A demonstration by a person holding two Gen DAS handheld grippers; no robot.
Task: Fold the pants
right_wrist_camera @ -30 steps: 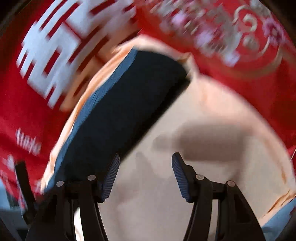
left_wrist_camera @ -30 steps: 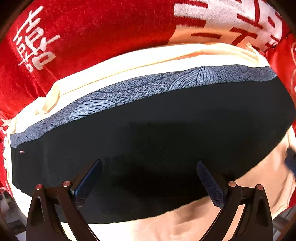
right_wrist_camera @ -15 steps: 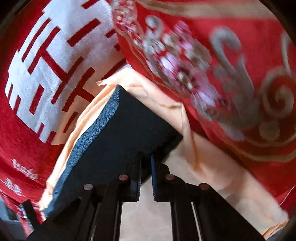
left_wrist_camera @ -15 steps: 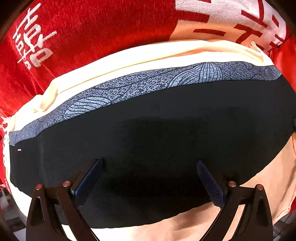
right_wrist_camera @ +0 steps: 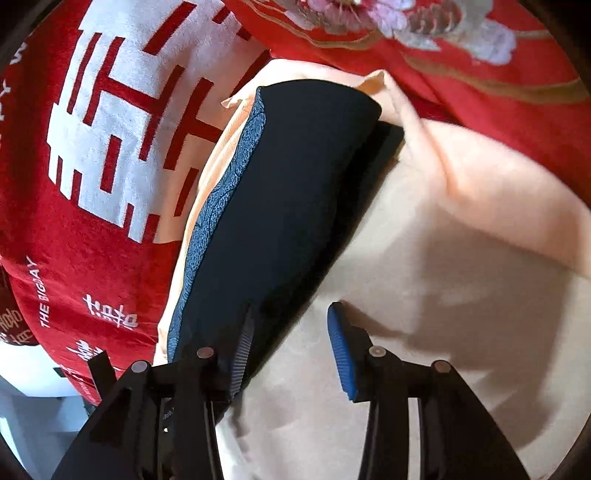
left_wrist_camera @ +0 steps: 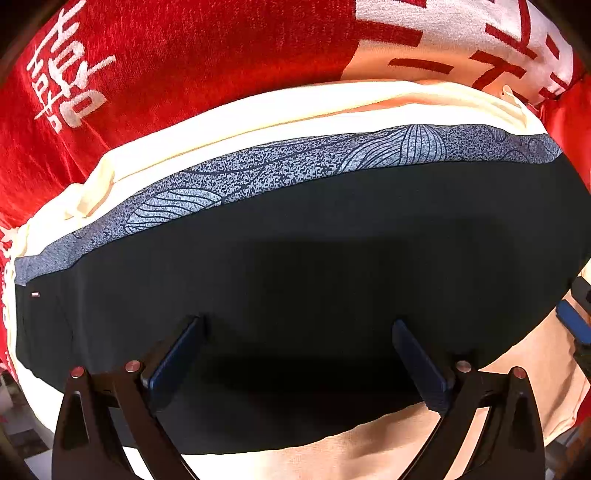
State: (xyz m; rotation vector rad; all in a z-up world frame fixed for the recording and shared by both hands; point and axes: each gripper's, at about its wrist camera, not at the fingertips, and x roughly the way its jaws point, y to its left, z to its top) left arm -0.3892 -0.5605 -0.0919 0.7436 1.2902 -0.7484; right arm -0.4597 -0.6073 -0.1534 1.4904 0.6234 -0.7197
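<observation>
Both grippers, left (left_wrist_camera: 297,354) and right (right_wrist_camera: 291,347), were spread and holding nothing; the pants (left_wrist_camera: 314,280) lay folded flat just ahead of them, so we judged little remained.

Both views show strong fisheye distortion: straight hems bow into arcs and the frame corners fall to black vignette. Lighting is bright and warm, saturating the red cloth (left_wrist_camera: 207,55) and nearly washing out the cream sheet (left_wrist_camera: 258,110) along its upper fold. The black pants (left_wrist_camera: 332,258) hold little detail; a darker shadow patch lies on them between the left gripper (left_wrist_camera: 297,332) fingers. In the right view, soft shadows fall on the cream sheet (right_wrist_camera: 461,295) beyond the right gripper (right_wrist_camera: 291,325). The left view is sharp; the right shows slight blur at the top edge, where the floral print (right_wrist_camera: 406,14) smears.
</observation>
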